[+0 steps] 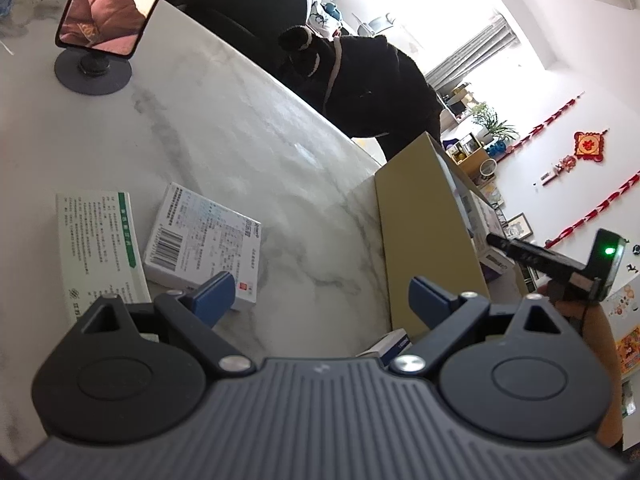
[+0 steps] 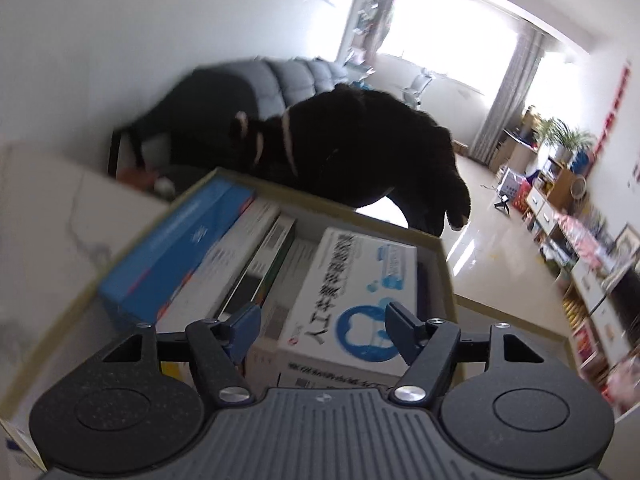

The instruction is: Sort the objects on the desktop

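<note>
Boxes (image 1: 204,248) at ten o'clock of the spread, empty left gripper (image 1: 320,294) await pickup; right gripper (image 2: 322,326), spread, hovers over the carton (image 2: 444,268), probably for packing.

Worktop (image 1: 224,128) white marble with grey veining; ahead of the left gripper (image 1: 320,296), white barcoded box (image 1: 202,246), green-striped white box (image 1: 96,240), tan storage box (image 1: 424,236).
</note>
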The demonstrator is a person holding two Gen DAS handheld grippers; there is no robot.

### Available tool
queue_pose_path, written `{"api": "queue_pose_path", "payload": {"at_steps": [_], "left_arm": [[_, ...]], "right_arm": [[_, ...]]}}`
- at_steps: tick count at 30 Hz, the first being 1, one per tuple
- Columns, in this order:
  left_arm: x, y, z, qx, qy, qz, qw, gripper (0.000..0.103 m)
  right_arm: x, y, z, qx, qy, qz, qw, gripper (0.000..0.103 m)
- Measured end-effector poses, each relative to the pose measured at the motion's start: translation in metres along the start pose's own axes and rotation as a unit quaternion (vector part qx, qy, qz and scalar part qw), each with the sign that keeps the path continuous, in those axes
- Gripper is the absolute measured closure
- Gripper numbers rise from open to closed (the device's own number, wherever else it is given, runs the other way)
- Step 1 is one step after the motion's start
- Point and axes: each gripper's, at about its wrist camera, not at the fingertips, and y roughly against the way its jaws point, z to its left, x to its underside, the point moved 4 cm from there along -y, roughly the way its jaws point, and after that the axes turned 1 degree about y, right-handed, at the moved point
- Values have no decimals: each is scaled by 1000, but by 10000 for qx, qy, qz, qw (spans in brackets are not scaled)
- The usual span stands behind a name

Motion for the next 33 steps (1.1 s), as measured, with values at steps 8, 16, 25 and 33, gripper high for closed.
{"api": "queue_pose_path", "payload": {"at_steps": [8,16,25,33], "left_arm": [[-2,-1,6,-31,72,-12,10000,8],[-3,-2,10,-39,139,-52,9999,8],[-7,5,15,-148,105,-162,9997,8],[-7,8,19,-240,65,-221,9994,7]], "right_arm": [[7,-20,-26,140,-593,214,9979,48],[2,-27,-57,-41,-1307,165,9913,53],[2,-32,-80,-5,-1638,55,9865,55],[7,-6,-88,-440,-1811,-143,9824,54]]}}
